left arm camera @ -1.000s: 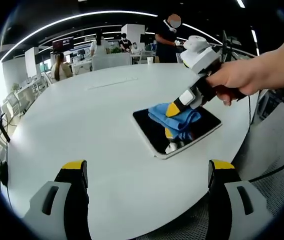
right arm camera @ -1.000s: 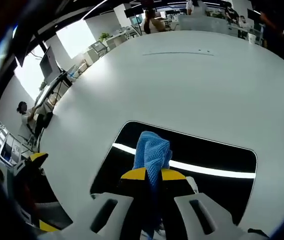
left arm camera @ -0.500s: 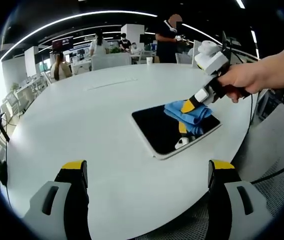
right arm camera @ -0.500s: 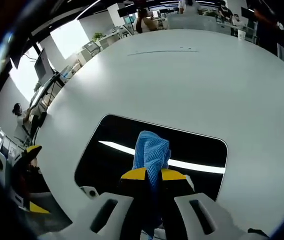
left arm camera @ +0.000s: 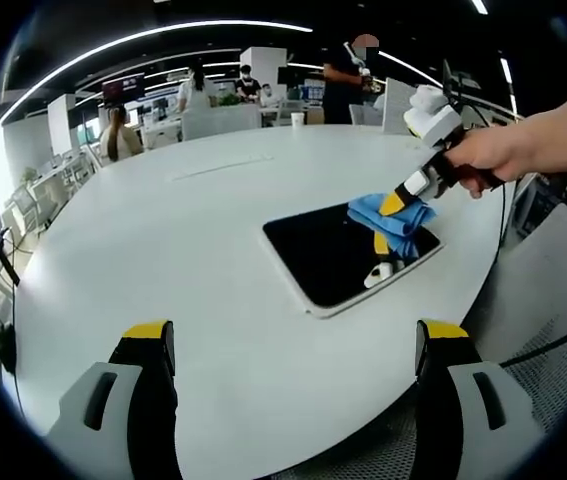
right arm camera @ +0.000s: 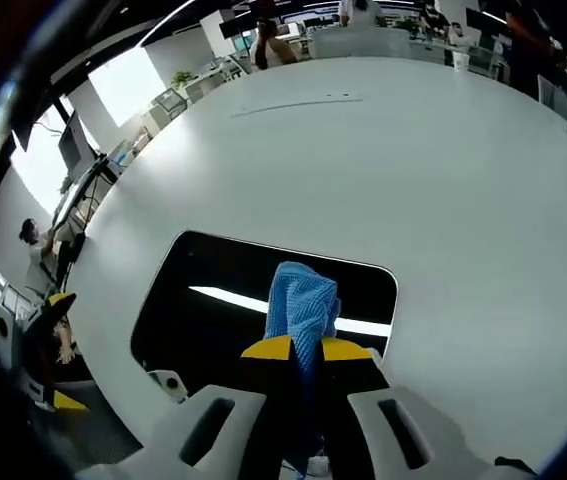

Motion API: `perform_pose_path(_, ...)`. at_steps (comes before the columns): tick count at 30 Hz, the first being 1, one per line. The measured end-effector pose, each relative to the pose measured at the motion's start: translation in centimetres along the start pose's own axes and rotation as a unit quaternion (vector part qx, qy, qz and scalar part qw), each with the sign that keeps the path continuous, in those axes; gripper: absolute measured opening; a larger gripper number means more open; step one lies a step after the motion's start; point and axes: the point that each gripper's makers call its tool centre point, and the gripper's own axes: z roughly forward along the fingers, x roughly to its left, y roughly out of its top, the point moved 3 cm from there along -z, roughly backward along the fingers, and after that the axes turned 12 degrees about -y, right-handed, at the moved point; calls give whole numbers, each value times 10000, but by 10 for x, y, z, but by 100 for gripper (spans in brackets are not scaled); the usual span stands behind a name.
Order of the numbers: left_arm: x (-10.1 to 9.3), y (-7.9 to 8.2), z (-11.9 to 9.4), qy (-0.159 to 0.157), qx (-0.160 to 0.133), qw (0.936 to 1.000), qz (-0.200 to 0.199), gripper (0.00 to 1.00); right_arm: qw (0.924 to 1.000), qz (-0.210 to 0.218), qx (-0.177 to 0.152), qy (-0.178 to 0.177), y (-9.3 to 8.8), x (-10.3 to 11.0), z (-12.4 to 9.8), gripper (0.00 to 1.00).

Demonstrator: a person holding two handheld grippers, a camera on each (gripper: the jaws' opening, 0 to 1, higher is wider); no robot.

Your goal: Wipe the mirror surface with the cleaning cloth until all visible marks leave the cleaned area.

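A dark rectangular mirror (left arm camera: 338, 256) with a pale frame lies flat on the round white table (left arm camera: 183, 240), near its right edge. A blue cleaning cloth (left arm camera: 391, 217) rests on the mirror's far right part, pinched by my right gripper (left arm camera: 400, 203), which a hand holds from the right. In the right gripper view the cloth (right arm camera: 303, 305) stands up between the yellow-tipped jaws of the right gripper (right arm camera: 303, 349), shut on it over the mirror (right arm camera: 233, 300). My left gripper (left arm camera: 293, 335) hangs open over the near table edge, well short of the mirror.
The table's far side is bare apart from a small cup (left arm camera: 300, 120). Several people (left arm camera: 348, 85) stand and sit at desks beyond it. A cable (left arm camera: 553, 335) hangs off the table's right edge above grey floor.
The right gripper has slid the cloth across the mirror toward its right end, from the middle to near the edge. The left gripper has stayed still.
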Motion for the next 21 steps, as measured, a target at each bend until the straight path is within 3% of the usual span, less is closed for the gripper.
perform_pose_path(13, -1, 0, 1, -13, -20, 10000, -16, 99, 9995, 140, 134, -241, -8, -28, -6, 3)
perform_pose_path(21, -2, 0, 1, -9, -7, 10000, -43, 99, 9995, 27, 128, -285, -9, -30, -7, 3)
